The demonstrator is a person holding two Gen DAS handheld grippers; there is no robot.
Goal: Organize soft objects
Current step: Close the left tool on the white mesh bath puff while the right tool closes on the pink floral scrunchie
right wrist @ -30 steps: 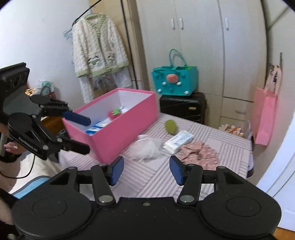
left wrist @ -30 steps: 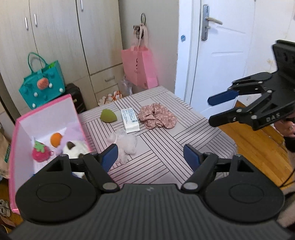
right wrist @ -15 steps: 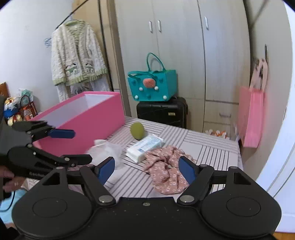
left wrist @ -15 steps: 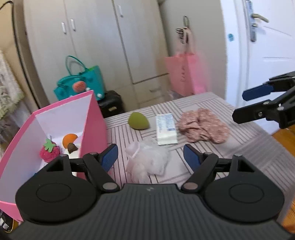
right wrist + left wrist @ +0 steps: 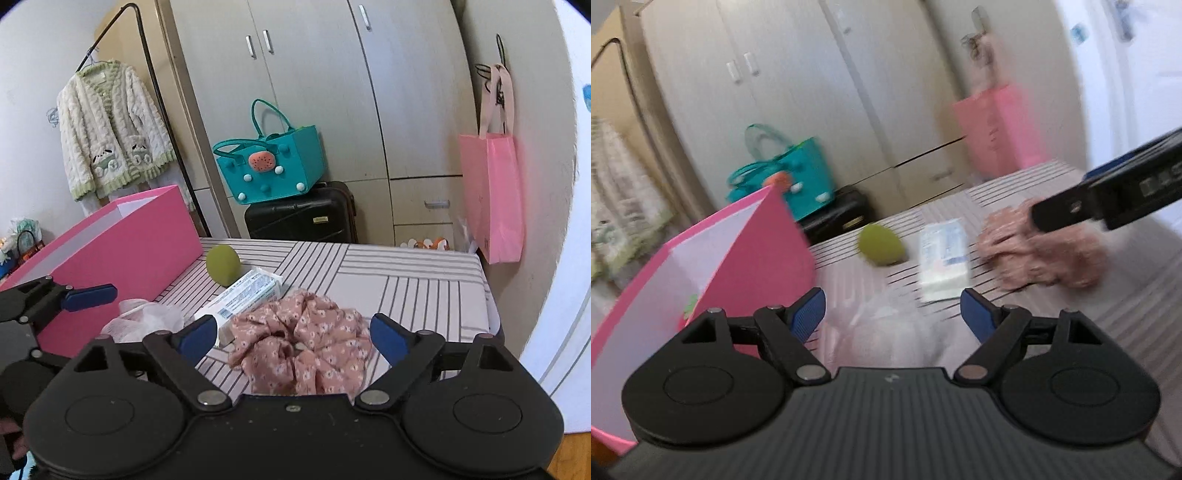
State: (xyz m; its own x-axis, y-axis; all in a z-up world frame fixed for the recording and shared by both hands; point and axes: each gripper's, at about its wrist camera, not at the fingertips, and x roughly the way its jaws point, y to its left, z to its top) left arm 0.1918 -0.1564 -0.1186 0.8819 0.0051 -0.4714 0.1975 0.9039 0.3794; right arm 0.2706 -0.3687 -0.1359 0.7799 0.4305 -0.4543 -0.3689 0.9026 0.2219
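Observation:
A white mesh puff [image 5: 901, 332] lies on the striped table, right between the open fingers of my left gripper [image 5: 892, 312]; it also shows in the right wrist view [image 5: 144, 323]. A pink floral scrunchie [image 5: 303, 345] lies between the open fingers of my right gripper [image 5: 293, 334], close below it; it also shows in the left wrist view [image 5: 1045, 254]. A green sponge [image 5: 222, 264], also in the left wrist view [image 5: 881, 240], and a white tissue pack [image 5: 245, 295], also there [image 5: 943, 264], lie behind. The pink box [image 5: 122, 251] stands at the left [image 5: 701, 280].
A teal bag [image 5: 269, 166] sits on a black suitcase [image 5: 301, 218] behind the table. A pink bag [image 5: 493, 195] hangs on the right wall. A cardigan [image 5: 110, 129] hangs at the back left. The table's far right edge [image 5: 487, 288] is near the door.
Both grippers have moved down and closer to the table. The left one now has the white puff between its fingers, the right one the scrunchie. The left view is blurred from motion.

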